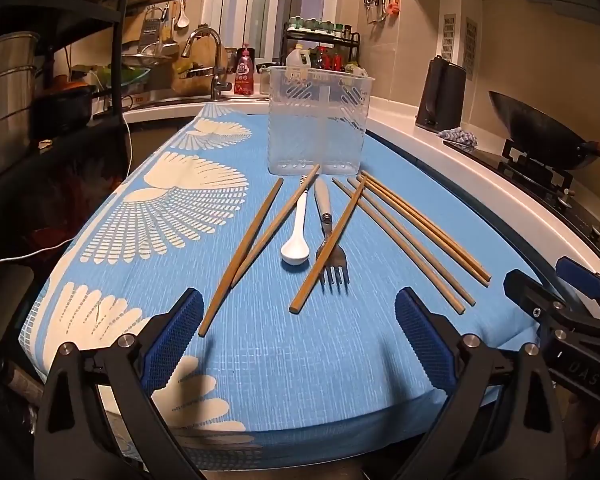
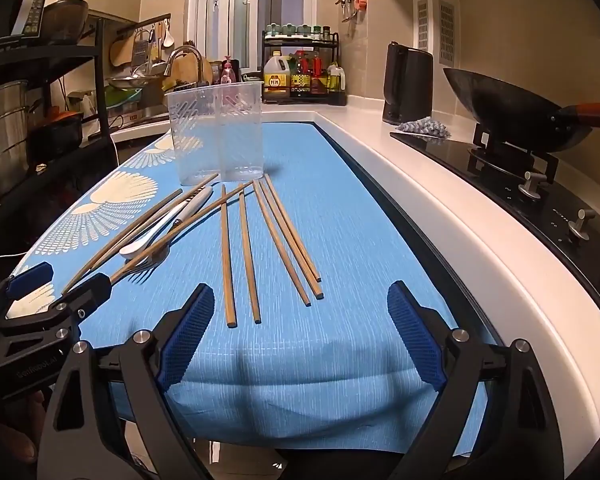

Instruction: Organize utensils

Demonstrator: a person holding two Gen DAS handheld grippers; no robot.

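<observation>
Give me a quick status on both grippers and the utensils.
Left gripper and right gripper open, empty. Wooden chopsticks, white ceramic spoon, metal fork loose on blue patterned cloth; clear plastic holder empty. Nothing blocking.

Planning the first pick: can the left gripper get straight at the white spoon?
Probably yes. The left gripper is open with bare cloth ahead, but chopsticks lie close beside the spoon, so the fingers may nudge them.

Wooden chopsticks [image 1: 242,254], clear plastic holder [image 1: 318,120], woven blue cloth [image 1: 292,360], metal fork [image 1: 332,258]
</observation>
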